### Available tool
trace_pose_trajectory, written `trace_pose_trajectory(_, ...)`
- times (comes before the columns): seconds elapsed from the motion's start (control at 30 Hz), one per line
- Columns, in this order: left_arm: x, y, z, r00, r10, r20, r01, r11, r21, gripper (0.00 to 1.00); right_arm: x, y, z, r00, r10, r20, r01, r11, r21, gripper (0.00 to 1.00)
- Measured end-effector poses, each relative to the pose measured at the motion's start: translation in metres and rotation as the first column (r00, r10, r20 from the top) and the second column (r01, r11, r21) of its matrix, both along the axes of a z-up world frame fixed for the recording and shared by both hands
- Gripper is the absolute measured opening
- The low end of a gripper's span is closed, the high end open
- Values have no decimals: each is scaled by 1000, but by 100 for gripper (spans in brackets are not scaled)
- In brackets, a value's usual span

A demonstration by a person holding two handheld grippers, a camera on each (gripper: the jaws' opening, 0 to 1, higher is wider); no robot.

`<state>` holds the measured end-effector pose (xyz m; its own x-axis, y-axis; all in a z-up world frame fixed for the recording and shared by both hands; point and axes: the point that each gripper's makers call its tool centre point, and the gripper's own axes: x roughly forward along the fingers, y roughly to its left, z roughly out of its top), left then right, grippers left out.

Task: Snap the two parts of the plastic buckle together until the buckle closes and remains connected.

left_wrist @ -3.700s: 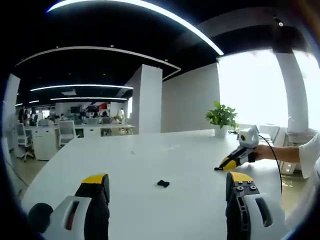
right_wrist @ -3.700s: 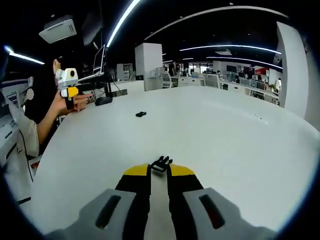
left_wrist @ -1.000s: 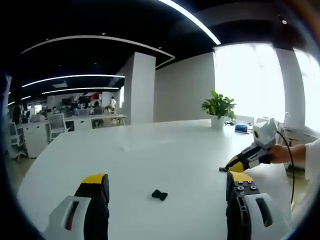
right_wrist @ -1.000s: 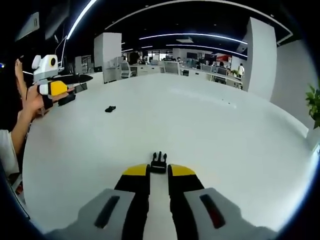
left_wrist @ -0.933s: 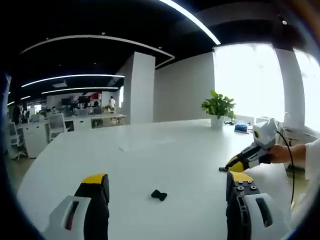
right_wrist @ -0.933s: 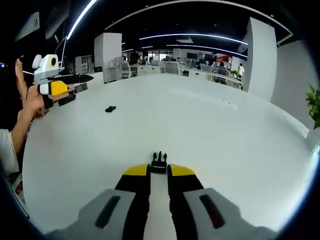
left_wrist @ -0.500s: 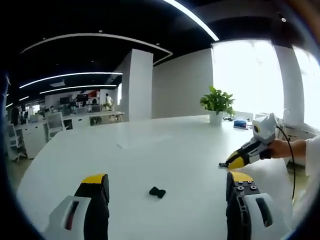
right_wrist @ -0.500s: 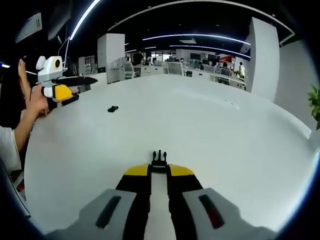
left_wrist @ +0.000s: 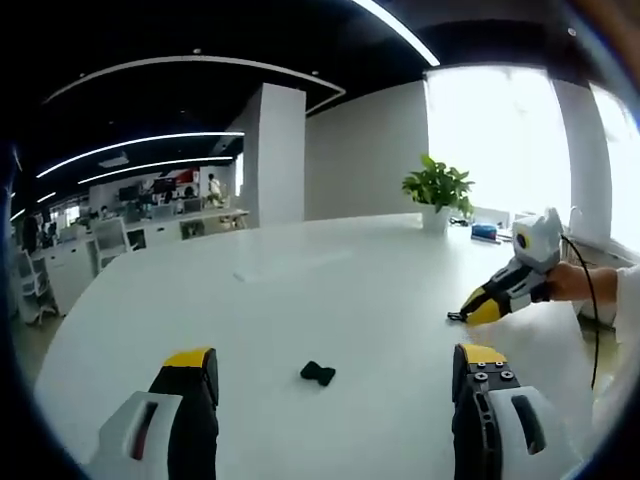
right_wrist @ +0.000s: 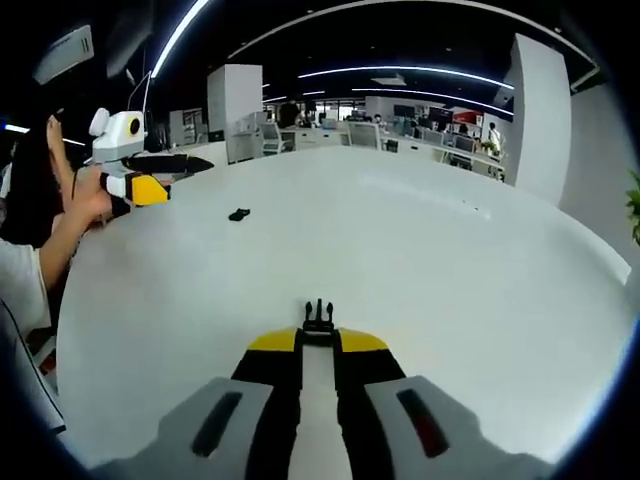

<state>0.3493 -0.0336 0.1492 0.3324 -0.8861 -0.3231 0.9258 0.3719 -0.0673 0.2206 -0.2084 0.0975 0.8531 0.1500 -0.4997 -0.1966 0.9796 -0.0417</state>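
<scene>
A small black buckle part [left_wrist: 318, 374] lies on the white table [left_wrist: 300, 300], between and a little ahead of my left gripper [left_wrist: 335, 362], whose jaws stand wide open and apart from it. My right gripper [right_wrist: 319, 340] is shut on the other black buckle part [right_wrist: 318, 317], whose prongs stick out past the yellow tips. In the left gripper view the right gripper [left_wrist: 468, 316] shows at the right, held low over the table. In the right gripper view the left gripper [right_wrist: 185, 162] hovers at the far left, near the loose buckle part [right_wrist: 239, 214].
A potted plant [left_wrist: 436, 193] stands at the table's far edge. A white pillar [left_wrist: 280, 150] rises behind the table. Office desks and chairs [right_wrist: 420, 140] lie beyond it. A person's hand and sleeve [right_wrist: 45, 250] are at the left edge of the right gripper view.
Both views have shifted slightly with the hands. The left gripper has come a little closer to the loose buckle part. The right gripper still holds its part.
</scene>
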Motion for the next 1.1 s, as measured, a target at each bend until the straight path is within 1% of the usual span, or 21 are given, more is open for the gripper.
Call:
trace_pose_trajectory(0.33, 4, -1, -10, 1000, 0, -10, 0, 999, 34, 99, -2, 7, -1, 999, 45, -10, -45, 999, 9, 11)
trace_pose_trajectory(0.47, 7, -2, -17, 1000, 1, -16, 0, 998, 63, 99, -2, 11, -2, 998, 66, -13, -65, 998, 24, 11)
trace_pose_trajectory(0.63, 10, -1, -23, 1000, -7, -19, 9, 995, 96, 99, -2, 15, -2, 995, 94, -19, -94, 995, 18, 11)
trace_pose_trajectory(0.8, 11, 0, -25, 999, -11, -30, 14, 995, 99, 98, -3, 17, -2, 994, 105, -24, -104, 994, 19, 11)
trace_pose_trajectory(1.0, 13, 1, -28, 999, -30, -33, 34, 992, 124, 98, -3, 19, -2, 994, 110, -30, -109, 994, 24, 11)
trace_pose_trajectory(1.1, 16, 1, -29, 998, -40, -45, 46, 989, 139, 96, -4, 20, -2, 993, 118, -32, -117, 993, 28, 11)
